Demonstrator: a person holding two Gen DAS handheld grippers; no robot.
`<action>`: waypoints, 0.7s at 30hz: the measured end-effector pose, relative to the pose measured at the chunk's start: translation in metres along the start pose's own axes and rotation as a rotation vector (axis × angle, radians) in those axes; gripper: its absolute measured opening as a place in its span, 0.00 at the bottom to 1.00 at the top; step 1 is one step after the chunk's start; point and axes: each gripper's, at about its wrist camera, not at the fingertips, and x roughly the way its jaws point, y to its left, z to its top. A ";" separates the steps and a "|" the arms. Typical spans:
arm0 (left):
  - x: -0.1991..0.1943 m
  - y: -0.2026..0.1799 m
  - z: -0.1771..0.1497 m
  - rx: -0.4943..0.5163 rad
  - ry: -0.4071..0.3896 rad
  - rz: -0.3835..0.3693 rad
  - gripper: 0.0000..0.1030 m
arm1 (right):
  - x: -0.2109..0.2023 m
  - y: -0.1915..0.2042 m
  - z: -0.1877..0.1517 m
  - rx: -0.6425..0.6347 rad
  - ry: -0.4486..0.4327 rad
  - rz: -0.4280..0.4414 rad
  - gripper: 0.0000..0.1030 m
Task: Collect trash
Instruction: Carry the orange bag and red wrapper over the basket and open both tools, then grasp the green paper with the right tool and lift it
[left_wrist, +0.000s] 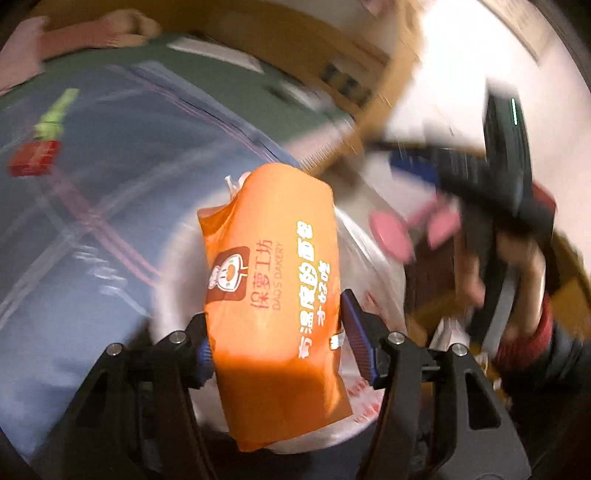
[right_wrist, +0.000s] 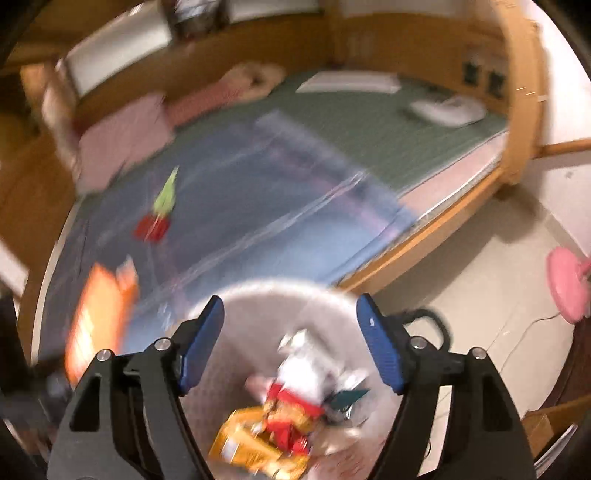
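My left gripper (left_wrist: 273, 310) is shut on an orange bakery wrapper (left_wrist: 269, 280) and holds it upright over a white, bag-lined bin (left_wrist: 173, 258). In the right wrist view the same wrapper (right_wrist: 99, 321) is a blur at the left. My right gripper (right_wrist: 291, 306) stands open above the bin (right_wrist: 266, 286) with nothing between its fingers. Below it, inside the bin, lie yellow and red wrappers (right_wrist: 273, 432) and a crumpled white piece (right_wrist: 306, 373). A red and green wrapper (right_wrist: 155, 218) lies on the blue bedcover (left_wrist: 37, 155). A hand carries the right gripper (left_wrist: 498, 177) at the upper right of the left wrist view.
The bin stands on the pale floor (right_wrist: 461, 280) against a wooden-framed bed (right_wrist: 424, 240). The bed has a blue plaid cover (right_wrist: 258, 206), a green mat (right_wrist: 369, 122) and pink pillows (right_wrist: 122, 140). A pink object (right_wrist: 565, 284) sits on the floor to the right.
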 end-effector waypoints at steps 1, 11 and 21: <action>0.011 -0.009 -0.003 0.022 0.026 -0.003 0.61 | -0.002 -0.006 0.005 0.010 -0.016 -0.006 0.78; -0.039 0.047 0.017 -0.144 -0.179 0.286 0.86 | 0.044 0.022 0.065 -0.117 -0.008 0.109 0.84; -0.153 0.208 -0.025 -0.744 -0.356 0.644 0.88 | 0.242 0.228 0.106 -0.253 0.242 0.270 0.85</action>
